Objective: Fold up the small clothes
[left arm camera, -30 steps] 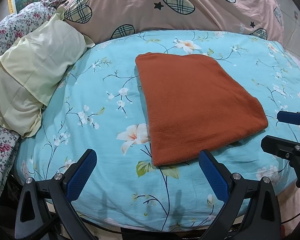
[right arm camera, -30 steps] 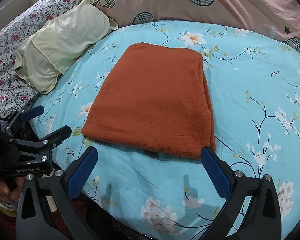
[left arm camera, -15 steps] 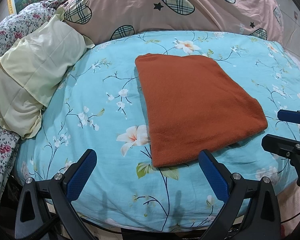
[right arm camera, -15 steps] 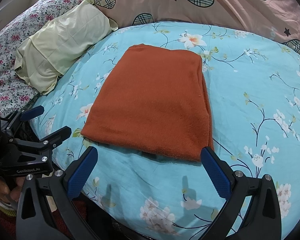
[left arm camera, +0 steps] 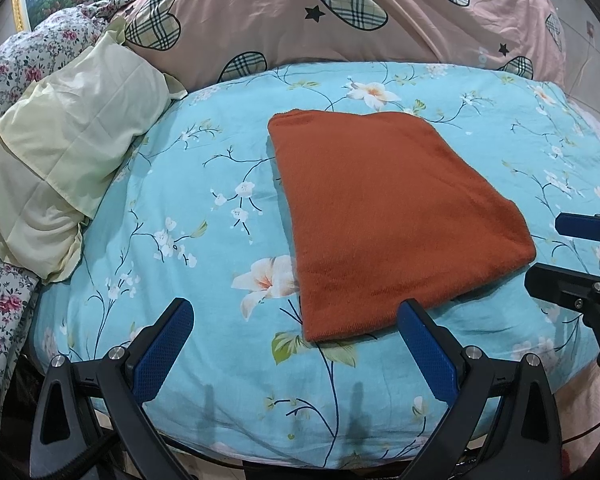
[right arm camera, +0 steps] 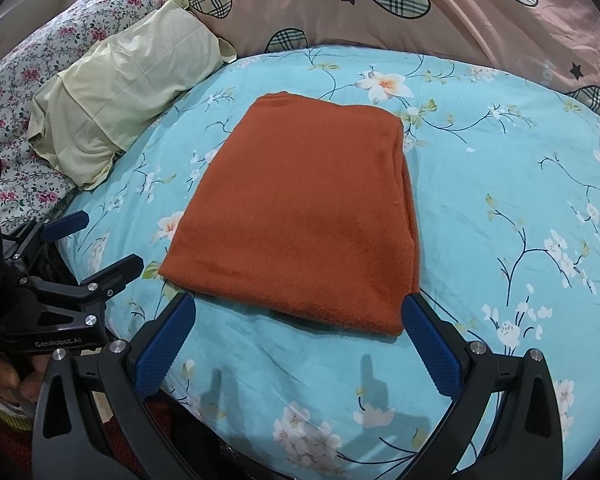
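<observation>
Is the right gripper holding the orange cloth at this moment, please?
No, the right gripper is open with empty fingers, and the orange cloth lies flat on the bed.

right gripper (right arm camera: pixel 296 320) creeps in a bit, its right pad now right at the near corner of the orange folded cloth (right arm camera: pixel 300 216) | cloth sits a touch lower in the left wrist view (left arm camera: pixel 384 216) | nothing grabbed, jaws spread wide
</observation>
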